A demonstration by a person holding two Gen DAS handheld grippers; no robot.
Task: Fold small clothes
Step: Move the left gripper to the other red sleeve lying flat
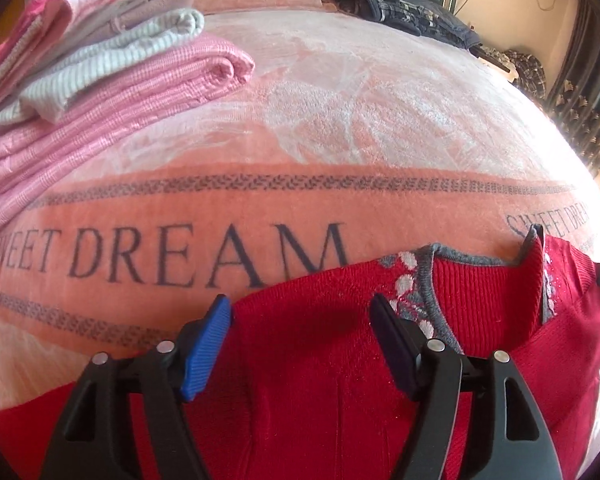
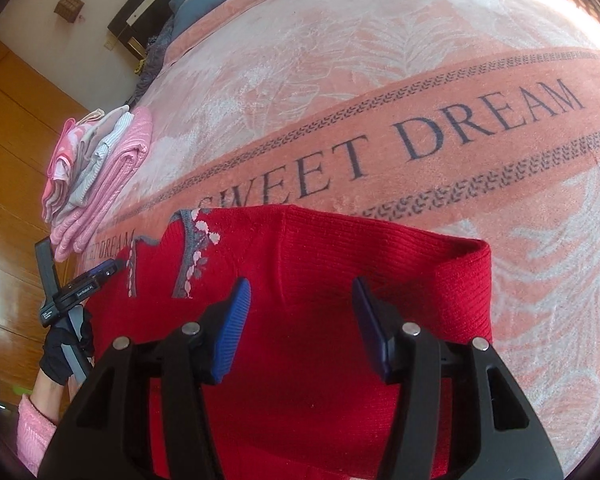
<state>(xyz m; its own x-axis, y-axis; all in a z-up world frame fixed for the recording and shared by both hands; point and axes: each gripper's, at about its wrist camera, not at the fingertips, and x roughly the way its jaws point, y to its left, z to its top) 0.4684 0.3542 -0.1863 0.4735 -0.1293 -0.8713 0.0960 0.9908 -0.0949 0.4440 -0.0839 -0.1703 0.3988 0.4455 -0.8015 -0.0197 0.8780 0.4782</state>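
Currently, left wrist view: left tongs (image 1: 300,344) open, holding nothing, over the red sweater (image 1: 308,392) lying on the bed blanket (image 1: 340,120). Folded stack (image 1: 100,68) sits well beyond the sweater. Right wrist view: right tongs (image 2: 300,328) also open, empty. Pinch the sweater's edges evenly before folding; blanket beyond it is free.

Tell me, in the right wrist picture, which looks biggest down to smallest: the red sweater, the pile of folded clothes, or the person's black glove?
1. red sweater, though it lies nearest the camera, which makes it look bigger.
2. pile of folded clothes, farther off on the blanket.
3. black glove, partly hidden, so its full size is unsure.
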